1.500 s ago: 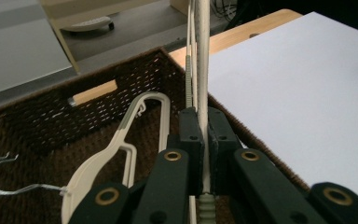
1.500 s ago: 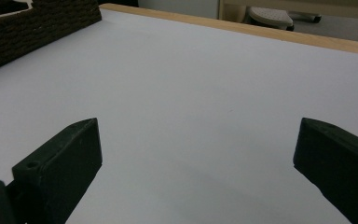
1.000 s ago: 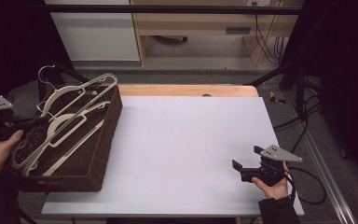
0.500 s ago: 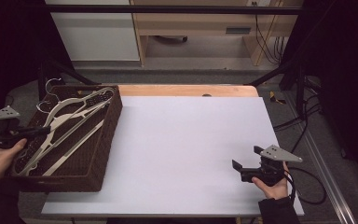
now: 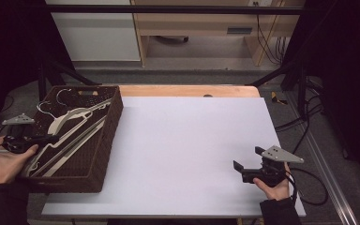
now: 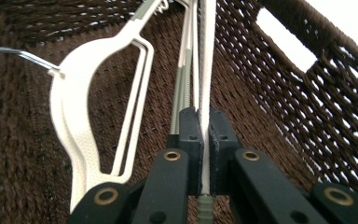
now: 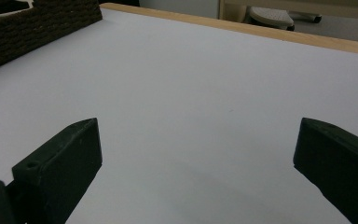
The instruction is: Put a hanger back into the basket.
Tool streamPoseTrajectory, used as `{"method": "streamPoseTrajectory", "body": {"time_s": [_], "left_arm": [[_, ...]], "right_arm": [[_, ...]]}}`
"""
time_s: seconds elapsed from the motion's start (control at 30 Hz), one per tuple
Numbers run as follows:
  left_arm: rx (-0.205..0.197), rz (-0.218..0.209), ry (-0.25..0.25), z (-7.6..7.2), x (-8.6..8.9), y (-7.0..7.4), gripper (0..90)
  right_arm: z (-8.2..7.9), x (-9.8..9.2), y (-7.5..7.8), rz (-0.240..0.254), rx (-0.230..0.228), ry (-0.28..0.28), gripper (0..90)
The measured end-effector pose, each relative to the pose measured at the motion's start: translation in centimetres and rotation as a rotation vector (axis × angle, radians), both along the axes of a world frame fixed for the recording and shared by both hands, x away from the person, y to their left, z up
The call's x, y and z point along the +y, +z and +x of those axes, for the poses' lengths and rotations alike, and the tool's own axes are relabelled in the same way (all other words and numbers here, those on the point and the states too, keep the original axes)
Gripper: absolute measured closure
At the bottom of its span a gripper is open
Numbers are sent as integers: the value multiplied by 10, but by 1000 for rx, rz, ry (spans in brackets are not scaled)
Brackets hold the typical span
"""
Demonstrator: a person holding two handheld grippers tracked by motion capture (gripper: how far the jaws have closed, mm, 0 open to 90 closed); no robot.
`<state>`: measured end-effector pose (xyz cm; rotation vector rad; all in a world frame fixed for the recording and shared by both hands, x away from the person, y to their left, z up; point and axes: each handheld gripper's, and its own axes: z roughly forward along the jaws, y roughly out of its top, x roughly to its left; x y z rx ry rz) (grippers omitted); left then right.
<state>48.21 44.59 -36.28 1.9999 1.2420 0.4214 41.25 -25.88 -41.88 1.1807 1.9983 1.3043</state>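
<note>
A dark brown woven basket (image 5: 107, 140) sits at the table's left edge with several white hangers (image 5: 72, 117) in it. My left gripper (image 5: 51, 138) reaches over the basket's left side and is shut on the thin bar of a white hanger (image 6: 206, 70). That bar runs straight away between the pads (image 6: 189, 135), down inside the basket (image 6: 279, 93). A second white hanger (image 6: 81, 116) with a wire hook lies to its left on the basket floor. My right gripper (image 5: 238, 171) rests low at the table's right front, open with nothing between its fingers (image 7: 58, 163).
The white tabletop (image 5: 192, 140) stretches between the basket and the right gripper, with a wooden strip (image 5: 187, 90) along its far edge. The basket's corner (image 7: 37, 23) appears far left in the right gripper view. Cables lie on the floor at the right.
My left gripper has come down with the hangers, which were raised above the basket rim and now lie inside it. The right gripper has not moved.
</note>
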Motion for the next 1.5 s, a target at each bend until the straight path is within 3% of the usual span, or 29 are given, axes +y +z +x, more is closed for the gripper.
{"method": "streamPoseTrajectory", "body": {"time_s": [0.17,0.2,0.27,0.3,0.47,0.7,0.9,1.0,1.03,1.07,1.1,1.23,1.33,1.37,1.4,1.47,1.5], "left_arm": [[52,-16,37,2,1,-5,851],[94,3,35,3,0,-5,846],[141,85,56,7,-3,-7,837],[158,103,70,8,-5,-8,835],[185,158,114,11,-9,-11,819],[129,139,165,6,-2,-6,724],[83,163,237,1,0,-2,599],[69,139,253,-1,2,-1,565],[34,117,249,-5,3,2,545],[34,117,249,-5,3,2,529],[-8,90,245,-9,0,5,511],[-116,2,218,-22,-12,14,443],[-180,-35,163,-34,-27,23,372],[-180,-35,163,-34,-27,23,350],[-227,-65,122,-42,-40,27,321],[-251,-82,102,-46,-47,29,267],[-292,-111,65,-53,-61,33,251]], "right_arm": [[0,1,0,-2,-1,1,15],[0,1,0,-3,-2,1,15],[0,0,0,0,1,0,15],[0,0,0,2,2,0,15],[0,0,0,-1,-1,1,15],[0,1,0,0,1,2,15],[0,1,0,-2,1,4,15],[0,1,0,-2,0,5,15],[0,1,0,-2,0,5,15],[0,1,0,0,-1,5,15],[0,0,0,1,2,4,15],[0,0,0,4,-4,4,15],[0,-1,0,6,-7,2,15],[-1,-1,0,7,-7,1,15],[-1,-1,0,9,-4,-1,15],[-1,-1,0,11,-11,2,15],[-1,-1,1,18,-10,5,15]]}}
